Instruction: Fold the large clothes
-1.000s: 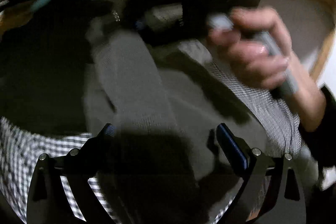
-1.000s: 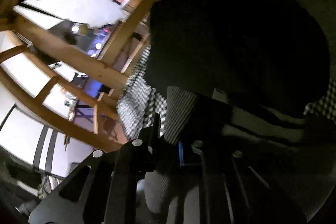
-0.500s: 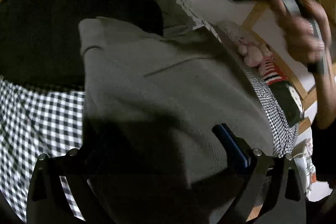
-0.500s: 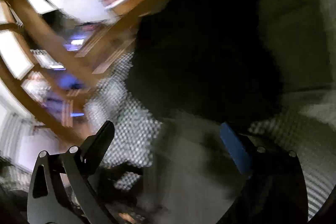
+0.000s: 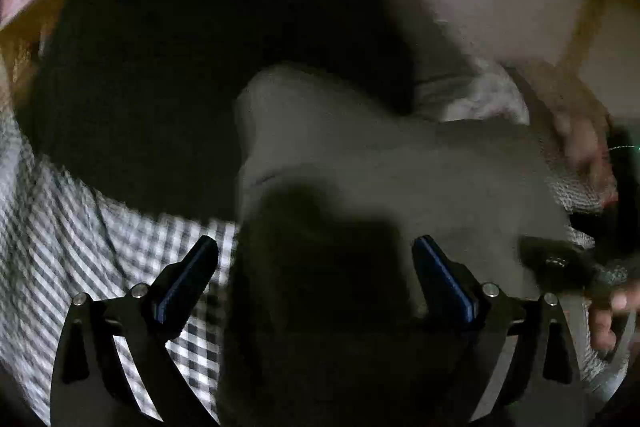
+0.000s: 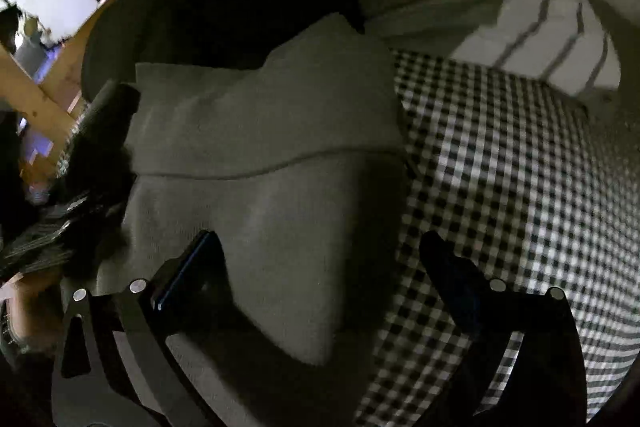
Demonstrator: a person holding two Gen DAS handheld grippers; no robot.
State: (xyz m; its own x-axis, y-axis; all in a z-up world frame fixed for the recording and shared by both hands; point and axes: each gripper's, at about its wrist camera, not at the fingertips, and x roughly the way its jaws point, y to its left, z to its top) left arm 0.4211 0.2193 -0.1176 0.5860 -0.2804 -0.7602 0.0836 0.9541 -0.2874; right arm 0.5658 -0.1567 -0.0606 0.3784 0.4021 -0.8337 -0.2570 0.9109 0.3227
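The right gripper (image 6: 320,267) is hanging with jaws spread wide above the folded grey garment (image 6: 272,155), gripping nothing. The left gripper (image 5: 316,271) is likewise gaping over it, empty. The garment is lying on the checked cloth (image 6: 500,187), beside a dark garment (image 5: 180,67).

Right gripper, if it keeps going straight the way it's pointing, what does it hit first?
Most likely the grey garment. The right gripper stands open and angled down over it, its fingers straddling the garment's lower edge, with the checkered cloth beside it. Depth is unclear, so it might land near that edge.
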